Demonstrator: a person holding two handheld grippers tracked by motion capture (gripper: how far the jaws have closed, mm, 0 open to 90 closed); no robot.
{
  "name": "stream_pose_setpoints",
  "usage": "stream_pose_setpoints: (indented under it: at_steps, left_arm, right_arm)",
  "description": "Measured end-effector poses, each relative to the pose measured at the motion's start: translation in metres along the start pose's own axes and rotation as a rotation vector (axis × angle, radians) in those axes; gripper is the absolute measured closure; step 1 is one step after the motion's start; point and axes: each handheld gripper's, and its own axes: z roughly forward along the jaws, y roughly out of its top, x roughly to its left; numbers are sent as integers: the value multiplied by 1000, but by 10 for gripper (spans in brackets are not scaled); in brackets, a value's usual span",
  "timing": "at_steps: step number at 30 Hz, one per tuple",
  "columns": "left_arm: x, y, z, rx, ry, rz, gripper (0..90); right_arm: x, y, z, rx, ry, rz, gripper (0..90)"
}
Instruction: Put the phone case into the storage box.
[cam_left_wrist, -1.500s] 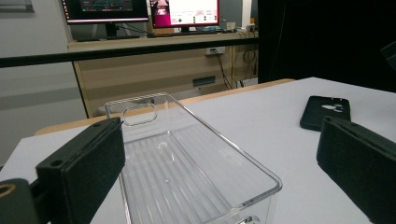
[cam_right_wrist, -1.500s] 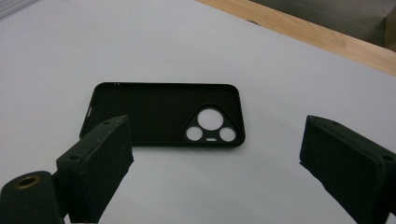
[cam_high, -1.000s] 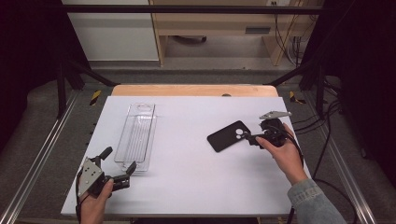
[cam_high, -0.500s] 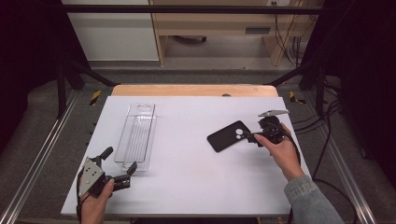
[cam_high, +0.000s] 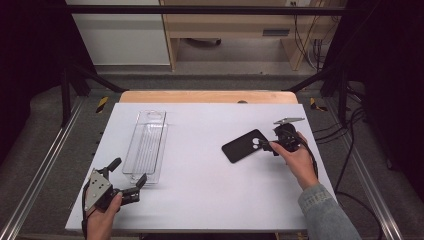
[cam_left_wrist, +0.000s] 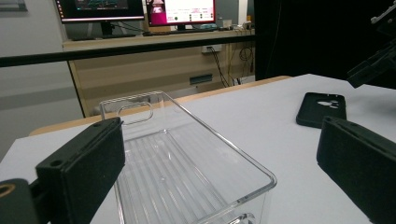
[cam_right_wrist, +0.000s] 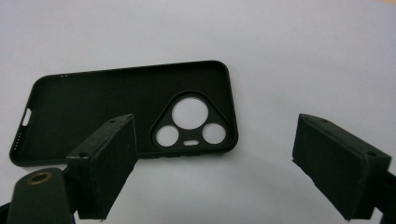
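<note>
Phone case (cam_high: 246, 146), black, inner side up, flat on the white counter (cam_high: 200, 200), right of centre. Right tongs (cam_high: 266, 145) released, jaws wide at its camera end. Left tongs (cam_high: 131, 176) released, beside clear plastic tray (cam_high: 146, 146).

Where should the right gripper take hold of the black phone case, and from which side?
Probably at the camera-cutout end of the phone case, nearest the open right gripper. It lies flat, hollow side up, so come down from above and pinch the raised rim wall, one jaw inside and one outside.
</note>
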Motion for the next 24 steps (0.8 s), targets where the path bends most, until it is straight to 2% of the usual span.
stream_pose_setpoints:
  at_steps: [7, 15, 24]
  left_arm:
    - [-1, 0, 1, 1, -3, 5, 7]
    - [-1, 0, 1, 3, -5, 9, 7]
    - [-1, 0, 1, 2, -8, 9, 7]
  right_arm:
    - [-6, -2, 6, 8, -36, 16, 174]
    - [-10, -3, 10, -8, -24, 52, 183]
    - [-10, -2, 16, -23, -19, 70, 229]
